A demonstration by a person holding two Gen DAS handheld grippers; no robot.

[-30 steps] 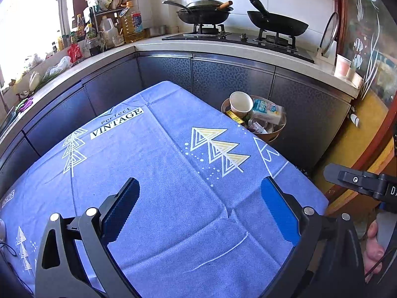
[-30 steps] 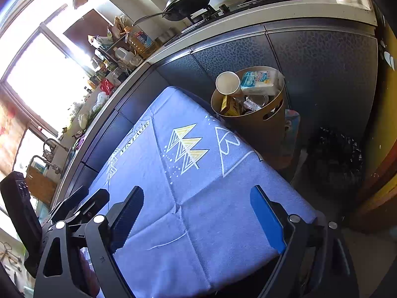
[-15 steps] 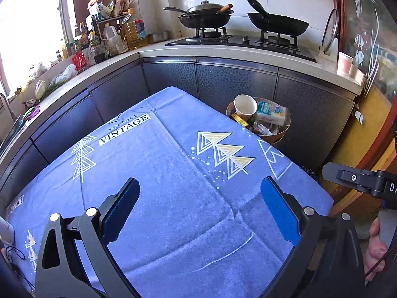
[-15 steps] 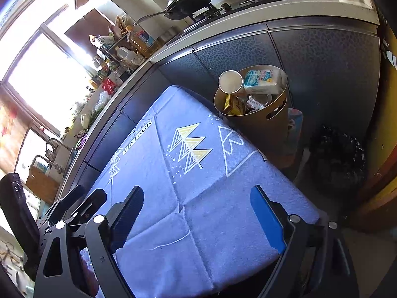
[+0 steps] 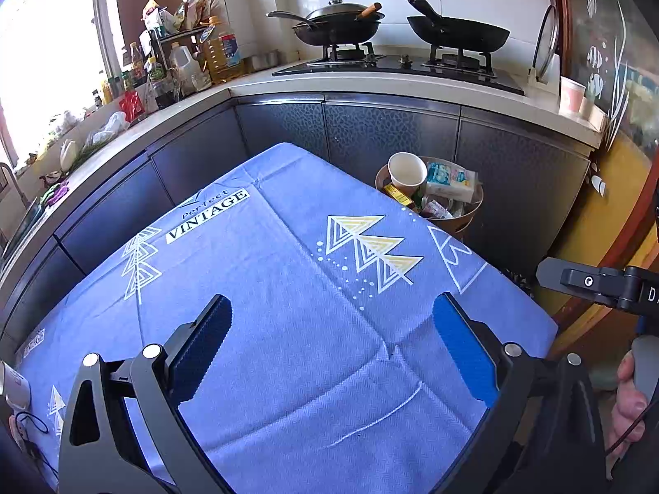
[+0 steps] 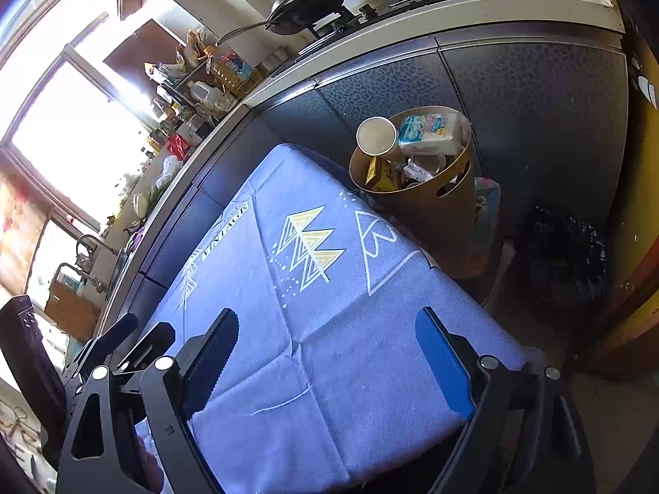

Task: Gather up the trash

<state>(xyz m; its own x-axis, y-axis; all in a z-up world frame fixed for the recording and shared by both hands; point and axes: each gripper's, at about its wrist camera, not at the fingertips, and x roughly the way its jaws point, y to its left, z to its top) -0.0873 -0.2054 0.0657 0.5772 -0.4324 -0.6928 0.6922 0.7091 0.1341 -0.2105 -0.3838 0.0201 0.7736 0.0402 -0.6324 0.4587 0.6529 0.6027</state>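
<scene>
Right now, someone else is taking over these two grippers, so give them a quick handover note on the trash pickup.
Left gripper: open, empty, over the blue tablecloth.
Right gripper: open, empty, over the same cloth.
Brown bin stands off the table's far corner, holding a paper cup, tissue pack, yellow box and wrappers.
Done: that trash is binned.
Left: no trash shows on the cloth; check outside these views.

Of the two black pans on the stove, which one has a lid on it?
The left pan, which is covered by a dark lid with a knob and has a wooden handle sticking out. The right pan is uncovered.
</scene>
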